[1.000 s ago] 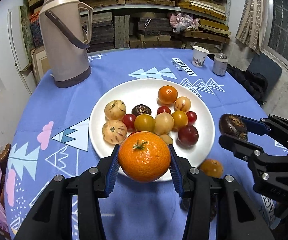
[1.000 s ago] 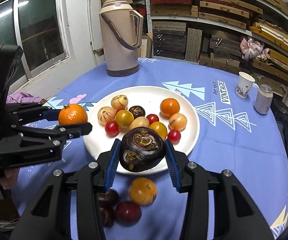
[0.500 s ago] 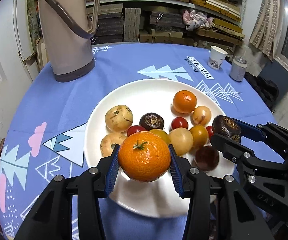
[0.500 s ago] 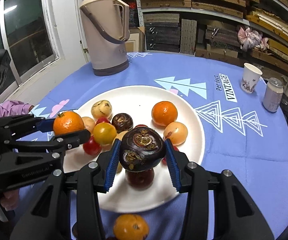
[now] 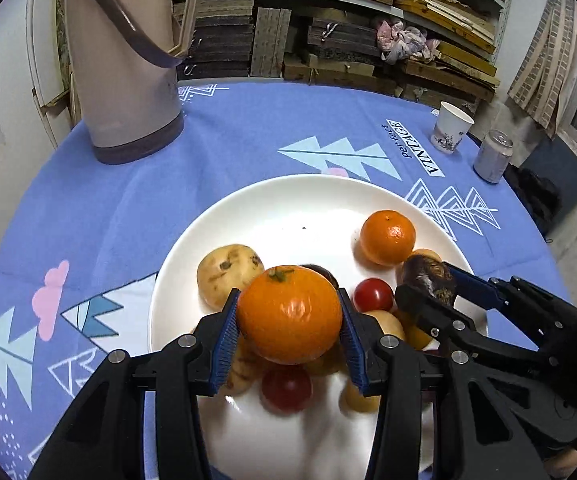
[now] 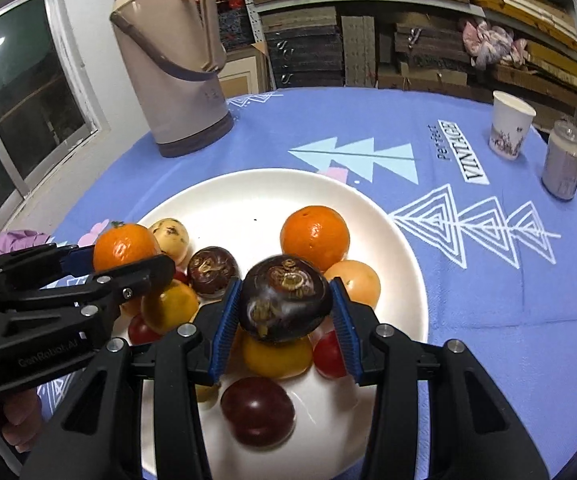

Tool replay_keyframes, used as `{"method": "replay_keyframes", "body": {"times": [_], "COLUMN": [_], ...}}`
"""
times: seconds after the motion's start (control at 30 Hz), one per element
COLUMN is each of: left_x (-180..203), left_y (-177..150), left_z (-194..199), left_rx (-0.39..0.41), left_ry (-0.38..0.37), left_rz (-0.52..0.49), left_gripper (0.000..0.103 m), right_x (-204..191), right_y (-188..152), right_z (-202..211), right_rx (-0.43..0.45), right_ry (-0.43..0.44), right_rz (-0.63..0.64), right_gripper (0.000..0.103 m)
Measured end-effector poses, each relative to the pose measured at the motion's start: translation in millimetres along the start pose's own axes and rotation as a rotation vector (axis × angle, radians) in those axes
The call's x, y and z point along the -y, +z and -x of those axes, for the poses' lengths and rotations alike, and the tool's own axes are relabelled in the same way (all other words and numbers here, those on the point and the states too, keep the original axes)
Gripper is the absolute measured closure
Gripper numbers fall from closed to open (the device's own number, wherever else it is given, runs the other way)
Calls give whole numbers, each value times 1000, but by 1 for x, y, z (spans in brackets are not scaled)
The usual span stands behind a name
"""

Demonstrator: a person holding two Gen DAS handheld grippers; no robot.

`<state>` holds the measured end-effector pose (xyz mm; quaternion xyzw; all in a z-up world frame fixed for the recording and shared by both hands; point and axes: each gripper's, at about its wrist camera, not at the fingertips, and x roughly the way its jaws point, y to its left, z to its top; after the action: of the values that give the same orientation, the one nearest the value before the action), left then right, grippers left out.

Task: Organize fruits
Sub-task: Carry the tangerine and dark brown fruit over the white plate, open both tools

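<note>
My left gripper (image 5: 289, 316) is shut on an orange mandarin (image 5: 288, 312) and holds it above the near half of the white plate (image 5: 288, 200). My right gripper (image 6: 285, 308) is shut on a dark purple mangosteen (image 6: 284, 300), also above the plate (image 6: 256, 188). The plate holds several fruits: another mandarin (image 6: 314, 232), a second mangosteen (image 6: 213, 270), a spotted yellow fruit (image 5: 228, 274), cherry tomatoes (image 5: 373, 295) and a dark plum (image 6: 257, 410). The left gripper shows at the left of the right wrist view (image 6: 124, 254); the right gripper shows at the right of the left wrist view (image 5: 428, 284).
A tall beige thermos (image 5: 124, 60) stands on the blue tablecloth (image 5: 228, 140) at the back left. A paper cup (image 5: 450, 126) and a drinks can (image 5: 492, 156) stand at the back right. Shelves of stacked boards run behind the table.
Both grippers have moved forward over the plate with their fruits still held. The plate and its fruits now lie closer beneath them, and the loose fruits on the cloth have dropped out of view.
</note>
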<state>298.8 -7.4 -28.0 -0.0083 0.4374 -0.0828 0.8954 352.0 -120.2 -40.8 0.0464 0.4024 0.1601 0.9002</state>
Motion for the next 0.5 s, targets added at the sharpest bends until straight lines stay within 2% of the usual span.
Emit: {"method": "replay_keyframes", "body": {"times": [0.13,0.33,0.5], "left_x": [-4,-1,2], "left_y": [3,-2,-5], "left_z": [-8,-7,5], "left_rx": [-19,-43,-24], "left_ry": [-12,-4,5], "left_rz": [21,-6,-26], "left_gripper": [57,57,56], "right_x": [1,1,-2], "right_y": [-1,0,-3], "right_z": [-3,1,13], "right_rx": [2,10,30], "right_ry": [5,8,9], "right_rz": [6,9,18], "right_gripper": [58,55,52]}}
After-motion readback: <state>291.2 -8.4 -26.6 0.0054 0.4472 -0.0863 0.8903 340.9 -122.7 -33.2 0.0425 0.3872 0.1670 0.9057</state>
